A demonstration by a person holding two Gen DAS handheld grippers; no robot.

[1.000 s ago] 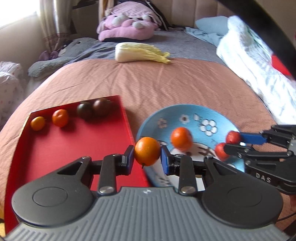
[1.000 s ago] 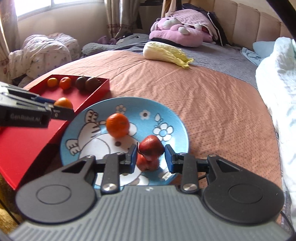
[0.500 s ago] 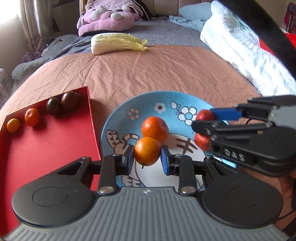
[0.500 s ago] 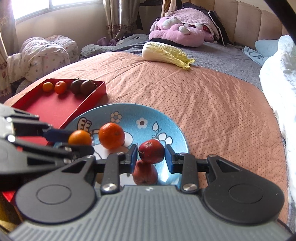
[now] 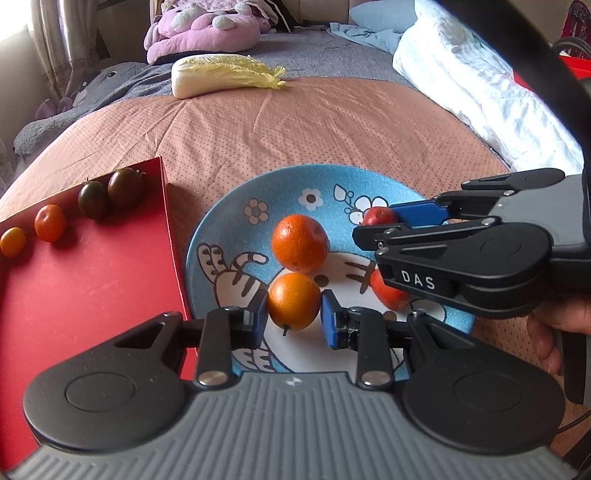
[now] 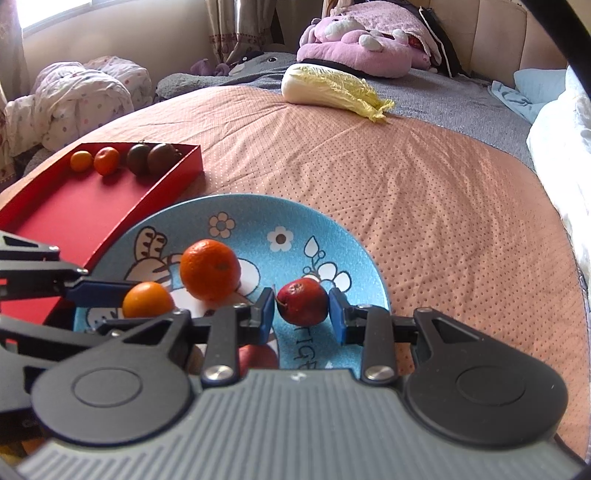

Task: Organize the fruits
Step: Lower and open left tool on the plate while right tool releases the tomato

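My left gripper (image 5: 294, 317) is shut on a small orange (image 5: 293, 301), held low over the blue cartoon plate (image 5: 236, 225). A bigger orange (image 5: 300, 243) lies on the plate just beyond it. My right gripper (image 6: 302, 308) is shut on a small red fruit (image 6: 303, 301) over the plate's right half (image 6: 354, 254). Another red fruit (image 6: 258, 356) lies on the plate beneath it, partly hidden by the fingers. In the right wrist view the left gripper (image 6: 147, 299) reaches in from the left with its orange. The red tray (image 5: 92, 280) lies left of the plate.
At the tray's far end sit two small orange fruits (image 5: 50, 228) and two dark tomatoes (image 5: 125, 186). A napa cabbage (image 5: 221, 74) lies farther up the peach bedspread, before a pink plush toy (image 5: 201, 31). White bedding (image 5: 480, 85) is bunched along the right.
The left gripper carried its orange rightward from the tray's edge to over the plate and sank lower. The right gripper shifted a little with the red fruit, off the fruit lying below.
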